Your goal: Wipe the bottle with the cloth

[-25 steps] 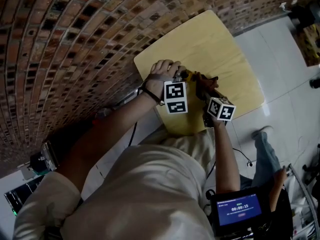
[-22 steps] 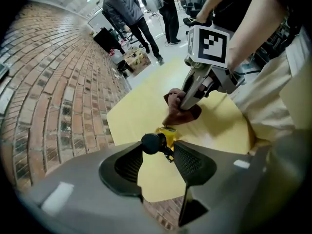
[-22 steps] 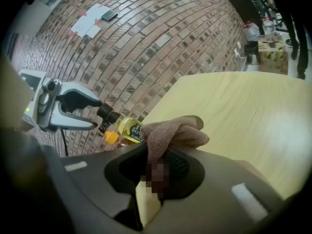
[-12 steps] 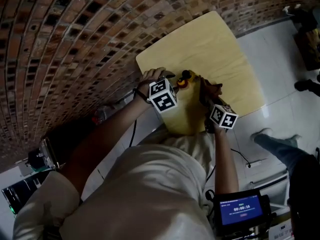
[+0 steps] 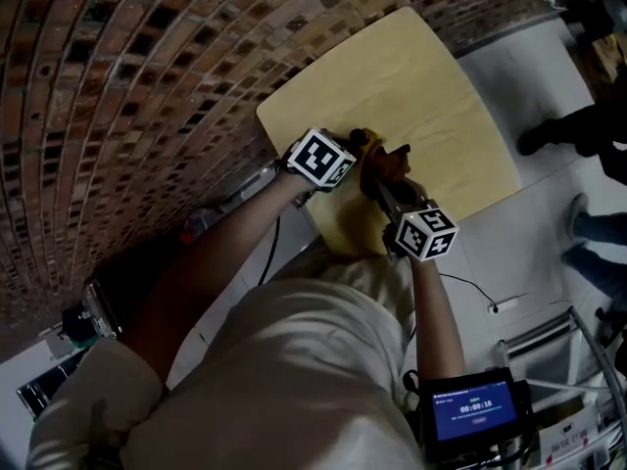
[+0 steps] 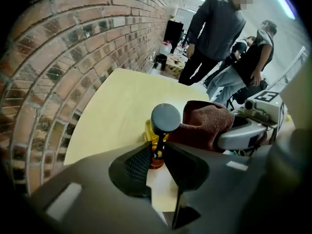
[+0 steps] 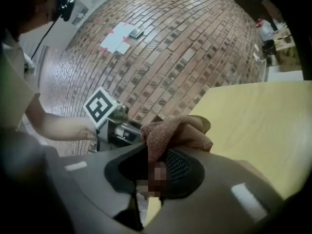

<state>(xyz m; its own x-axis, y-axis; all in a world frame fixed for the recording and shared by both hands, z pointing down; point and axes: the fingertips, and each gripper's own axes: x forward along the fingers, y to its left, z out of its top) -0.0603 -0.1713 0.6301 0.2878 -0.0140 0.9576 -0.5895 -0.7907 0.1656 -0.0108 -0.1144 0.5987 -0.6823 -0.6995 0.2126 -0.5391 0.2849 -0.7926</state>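
Observation:
A small yellow bottle (image 6: 152, 133) with a dark round cap (image 6: 165, 118) stands on the pale wooden table (image 5: 421, 86), near its front-left edge. My left gripper (image 6: 156, 152) points steeply down over it. Its jaws have just been closing and now grip the thin neck under the cap. My right gripper (image 7: 158, 167) is shut on a brown cloth (image 7: 175, 130), which bunches above its jaws. In the left gripper view the cloth (image 6: 207, 123) sits right beside the cap, touching or nearly touching the bottle. In the head view the bottle (image 5: 364, 143) and cloth (image 5: 389, 164) lie between the two marker cubes.
A brick wall (image 5: 147, 67) runs along the table's left side. Two people (image 6: 214, 28) stand on the tiled floor beyond the far end of the table. A small lit screen (image 5: 472, 409) hangs at my waist. Bare tabletop stretches beyond the bottle.
My left gripper has rolled about its own line and settled over the bottle's top. The right gripper has lifted the cloth up beside the bottle. The bystanders' legs have shifted on the floor.

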